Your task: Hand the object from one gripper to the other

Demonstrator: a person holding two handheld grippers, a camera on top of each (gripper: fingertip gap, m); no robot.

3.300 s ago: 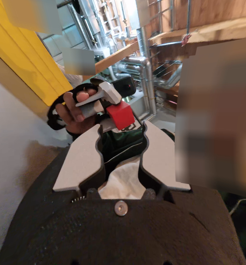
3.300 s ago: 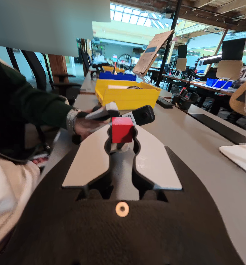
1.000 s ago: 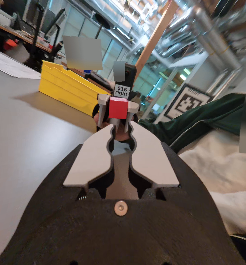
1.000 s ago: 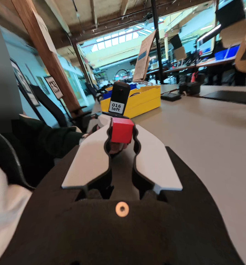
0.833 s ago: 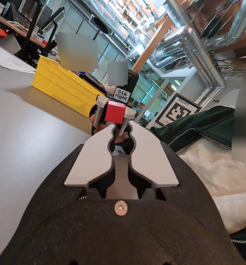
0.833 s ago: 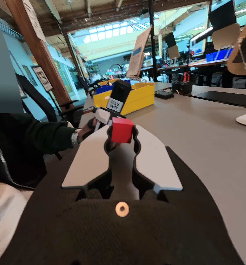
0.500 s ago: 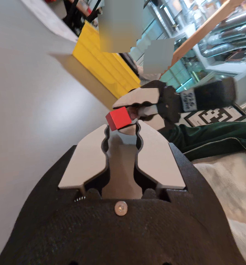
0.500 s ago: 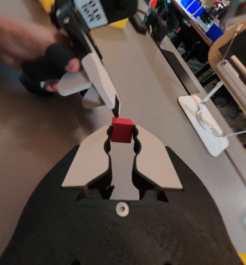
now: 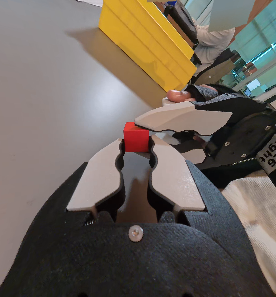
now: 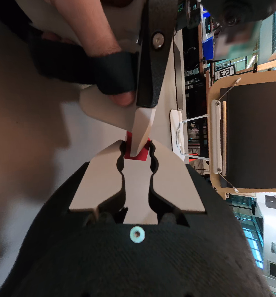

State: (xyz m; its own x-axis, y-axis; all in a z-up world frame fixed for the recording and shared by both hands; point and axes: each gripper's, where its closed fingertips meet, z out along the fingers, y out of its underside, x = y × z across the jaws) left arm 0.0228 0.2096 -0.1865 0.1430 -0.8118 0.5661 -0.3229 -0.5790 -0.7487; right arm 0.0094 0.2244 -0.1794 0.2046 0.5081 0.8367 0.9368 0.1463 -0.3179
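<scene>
Since half a second ago, left hand-held gripper [image 9: 136, 141] closed onto red cube [image 9: 136, 141]; right hand-held gripper [image 10: 136, 143] pinches it too. We judge early release drops it onto counter [image 9: 37, 96].

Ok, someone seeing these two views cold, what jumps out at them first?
The red cube, bright at the centre of both views, sits between the fingertips of both tools at once. The left hand-held gripper has it pinched from the sides, while the right hand-held gripper clamps its other two faces at a right angle to that. Behind, a yellow bin stands on the grey table.
</scene>
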